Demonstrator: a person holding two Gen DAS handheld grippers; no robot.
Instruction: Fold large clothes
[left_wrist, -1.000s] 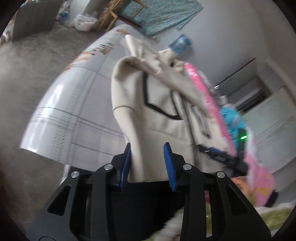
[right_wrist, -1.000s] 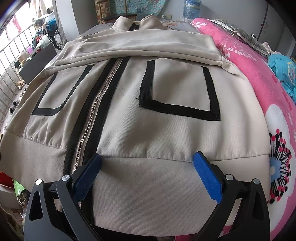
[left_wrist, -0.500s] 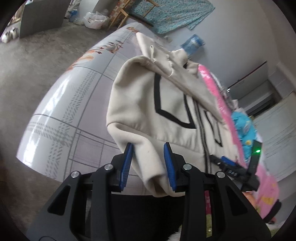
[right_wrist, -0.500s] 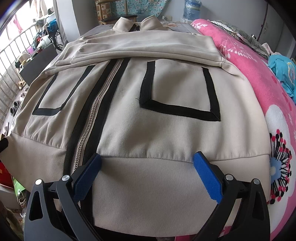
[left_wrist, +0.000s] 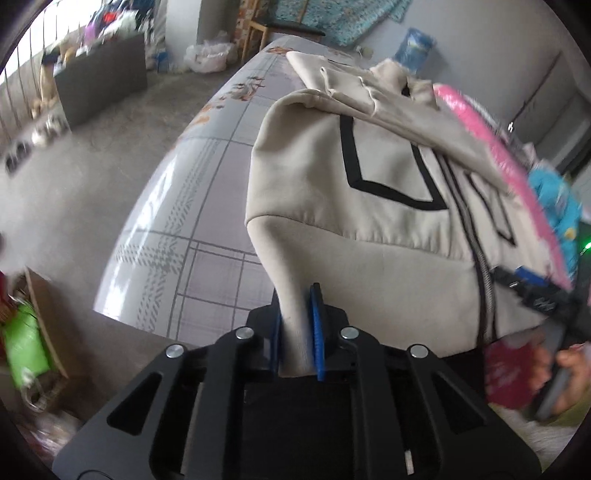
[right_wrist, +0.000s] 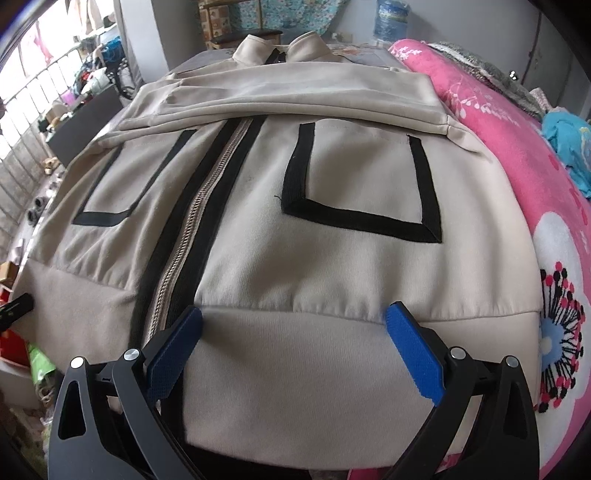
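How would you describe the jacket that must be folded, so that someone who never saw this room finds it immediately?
Look at the bed with the grey checked sheet. The beige jacket lies flat on it beside a pink flowered blanket, with its hem nearest the grippers. Unlike the colourful things around it, it is plain beige, with a black-edged central zipper and black-outlined pockets.

I see soft daylight from the upper left — glare on the bedsheet, smeared edges, heavy fisheye bending.
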